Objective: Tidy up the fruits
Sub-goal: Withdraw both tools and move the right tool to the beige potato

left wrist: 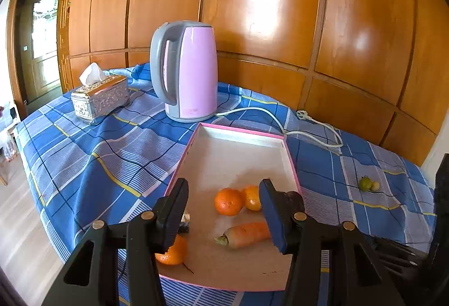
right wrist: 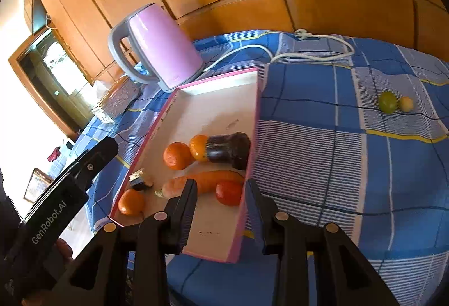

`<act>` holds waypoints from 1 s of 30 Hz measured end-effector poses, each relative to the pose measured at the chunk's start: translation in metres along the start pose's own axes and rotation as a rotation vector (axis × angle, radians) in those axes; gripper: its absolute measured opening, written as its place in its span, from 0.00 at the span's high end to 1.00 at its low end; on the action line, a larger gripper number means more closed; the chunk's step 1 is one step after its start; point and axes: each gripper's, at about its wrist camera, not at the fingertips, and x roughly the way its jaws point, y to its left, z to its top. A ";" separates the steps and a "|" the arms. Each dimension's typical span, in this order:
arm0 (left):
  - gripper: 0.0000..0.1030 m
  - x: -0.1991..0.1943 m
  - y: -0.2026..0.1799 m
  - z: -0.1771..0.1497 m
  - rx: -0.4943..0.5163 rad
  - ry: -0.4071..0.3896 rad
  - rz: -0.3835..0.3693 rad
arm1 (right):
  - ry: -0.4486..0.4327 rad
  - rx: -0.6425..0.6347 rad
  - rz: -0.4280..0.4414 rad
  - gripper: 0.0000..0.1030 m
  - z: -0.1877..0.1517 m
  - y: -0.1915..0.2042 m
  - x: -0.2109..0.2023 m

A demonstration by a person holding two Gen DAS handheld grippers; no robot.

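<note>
Both the left gripper (left wrist: 224,210) and right gripper (right wrist: 220,193) stand spread, pinching nothing, over the pink-rimmed white cardboard tray (right wrist: 256,98) of oranges, carrot and tomato. Pink plastic kettle (left wrist: 190,70) at twelve o'clock on blue checked tablecloth (left wrist: 92,154); wooden panelling behind.

tray (left wrist: 290,162): carrot (left wrist: 247,234), oranges (left wrist: 228,201) inside | kettle (left wrist: 190,70) behind tray | tissue box (left wrist: 99,95) left of kettle

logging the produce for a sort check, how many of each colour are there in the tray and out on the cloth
orange citrus fruits: 3, in the tray
orange carrot: 1, in the tray
red tomato: 1, in the tray
dark purple eggplant pieces: 2, in the tray
green fruit: 1, on the cloth
pale yellow fruit: 1, on the cloth
total: 9
</note>
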 end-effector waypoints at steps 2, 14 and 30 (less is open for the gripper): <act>0.48 -0.002 -0.002 -0.001 0.001 0.001 -0.007 | -0.005 0.009 -0.009 0.63 -0.001 -0.004 -0.003; 0.48 -0.010 -0.024 -0.007 0.056 0.015 -0.056 | -0.055 0.028 -0.123 0.62 -0.008 -0.026 -0.029; 0.48 0.004 -0.081 -0.028 0.214 0.093 -0.157 | -0.111 0.138 -0.262 0.62 -0.015 -0.090 -0.060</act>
